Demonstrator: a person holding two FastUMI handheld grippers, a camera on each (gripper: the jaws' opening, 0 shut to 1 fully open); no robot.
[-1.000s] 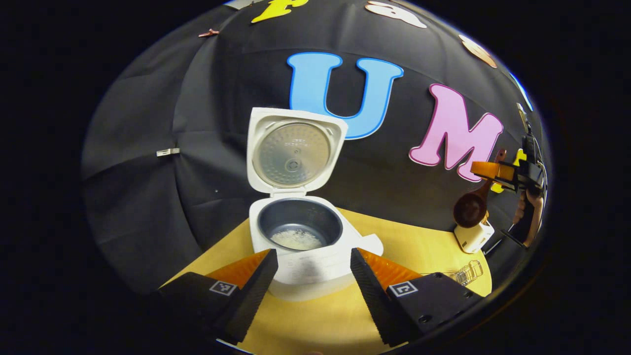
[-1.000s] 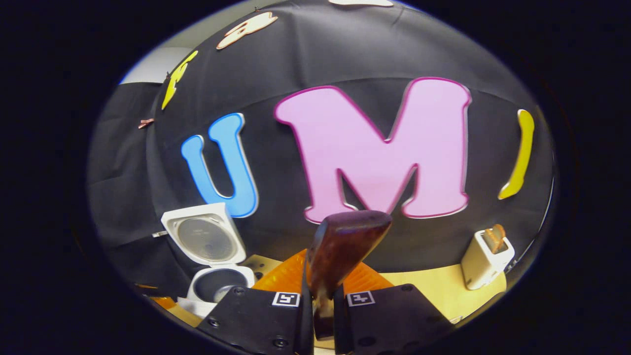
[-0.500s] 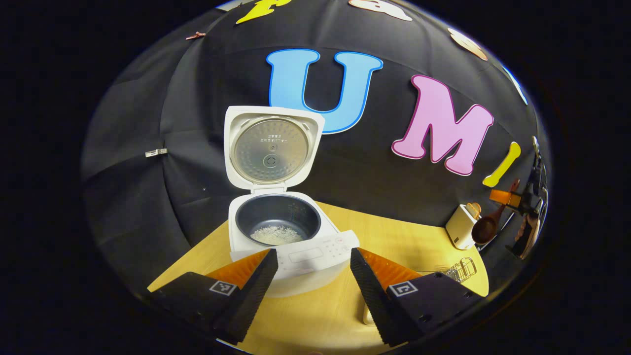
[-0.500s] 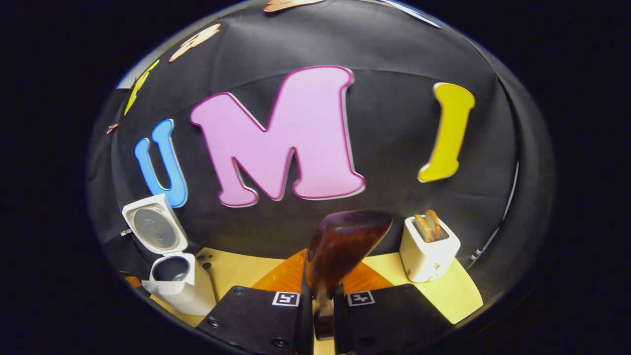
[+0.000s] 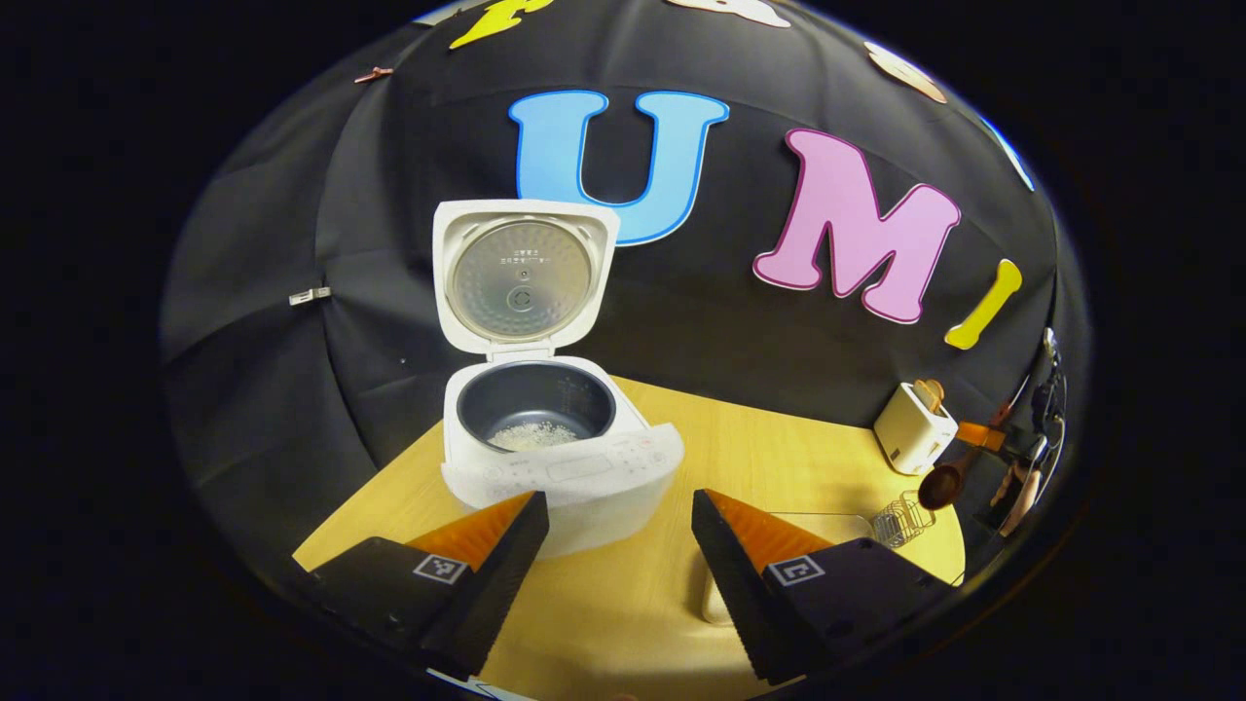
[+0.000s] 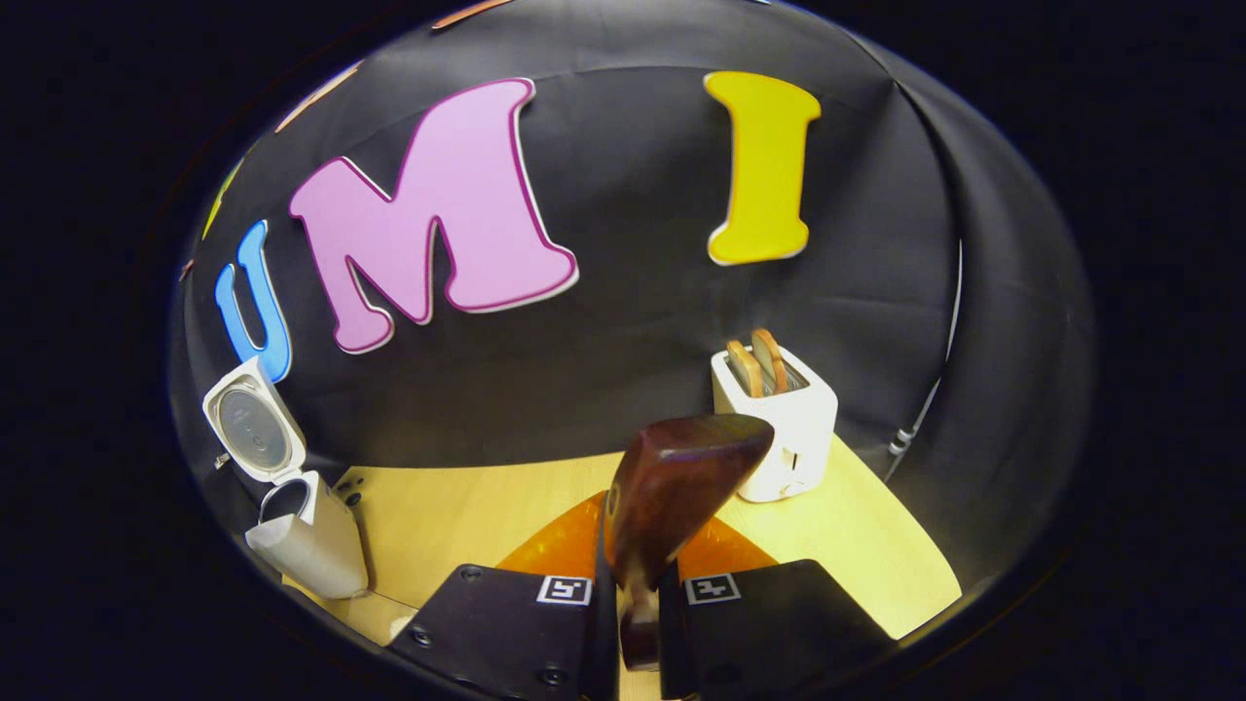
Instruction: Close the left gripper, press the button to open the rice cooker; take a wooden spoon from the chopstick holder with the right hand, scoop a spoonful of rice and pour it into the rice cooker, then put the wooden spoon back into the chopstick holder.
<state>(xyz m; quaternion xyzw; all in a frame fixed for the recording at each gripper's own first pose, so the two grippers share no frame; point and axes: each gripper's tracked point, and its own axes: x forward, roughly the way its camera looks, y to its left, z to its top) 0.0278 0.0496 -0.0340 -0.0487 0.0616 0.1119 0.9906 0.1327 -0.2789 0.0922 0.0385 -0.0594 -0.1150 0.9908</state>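
Observation:
The white rice cooker (image 5: pixel 574 477) stands open on the wooden table (image 5: pixel 759 467), its lid (image 5: pixel 524 280) upright and a little rice in the dark pot (image 5: pixel 533 428). My left gripper (image 5: pixel 616 506) hovers open just in front of it, holding nothing. My right gripper (image 6: pixel 638 594) is shut on the handle of the dark wooden spoon (image 6: pixel 681 482), whose bowl rises ahead of the fingers. In the left gripper view the right gripper (image 5: pixel 981 436) carries the spoon (image 5: pixel 936 487) at the far right, just above the wire chopstick holder (image 5: pixel 900 519). In the right gripper view the cooker (image 6: pixel 307 545) sits far left.
A white toaster (image 6: pixel 779 428) with two slices in it stands at the table's back right, also visible as the toaster (image 5: pixel 910 426) beside the spoon. A pale flat tray (image 5: pixel 779 526) lies partly hidden behind my left gripper's right finger. A hand (image 5: pixel 1017 487) holds the right gripper.
The right gripper has swung right and downward with the spoon, away from the cooker toward the toaster and wire holder. The left gripper has drawn back from the cooker, staying open.

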